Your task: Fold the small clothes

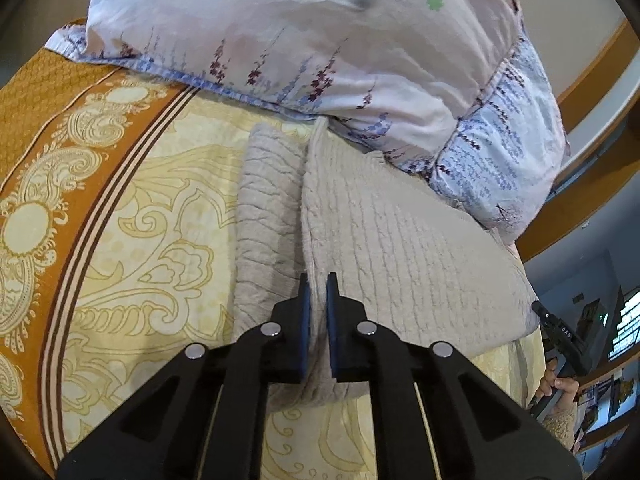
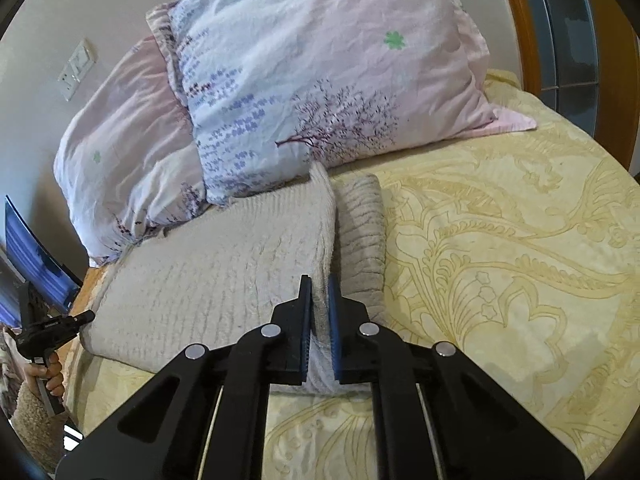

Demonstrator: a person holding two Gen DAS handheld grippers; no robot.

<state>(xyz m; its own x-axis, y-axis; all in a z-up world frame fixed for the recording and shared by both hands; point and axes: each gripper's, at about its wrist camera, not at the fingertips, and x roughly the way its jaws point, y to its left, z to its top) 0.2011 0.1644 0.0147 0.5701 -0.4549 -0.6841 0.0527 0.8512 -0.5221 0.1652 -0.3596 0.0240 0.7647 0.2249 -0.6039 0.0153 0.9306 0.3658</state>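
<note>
Black left gripper (image 1: 318, 300) nearest the lens — its blue-padded fingers (image 1: 305, 304) nearly closed, pinching a raised fold of the beige knit garment (image 1: 400, 248). Same picture from the other side: right gripper (image 2: 320, 300) with fingers (image 2: 334, 308) narrowed onto a ridge of the garment (image 2: 224, 276), cloth showing between the pads.

Garment lies on the yellow patterned bedsheet (image 1: 160, 248), spread flat on one side of the pinched ridge, a narrower ribbed strip on the other. Its far edge touches the pillows.

Two floral pillows (image 2: 320, 72) stacked against the far wall, the front one overlapping the garment's far corner. Orange border of the sheet at left in the left view. Wooden bed frame (image 2: 520, 20) far right in the right view. Wall switch plate (image 2: 78, 70) far left.
</note>
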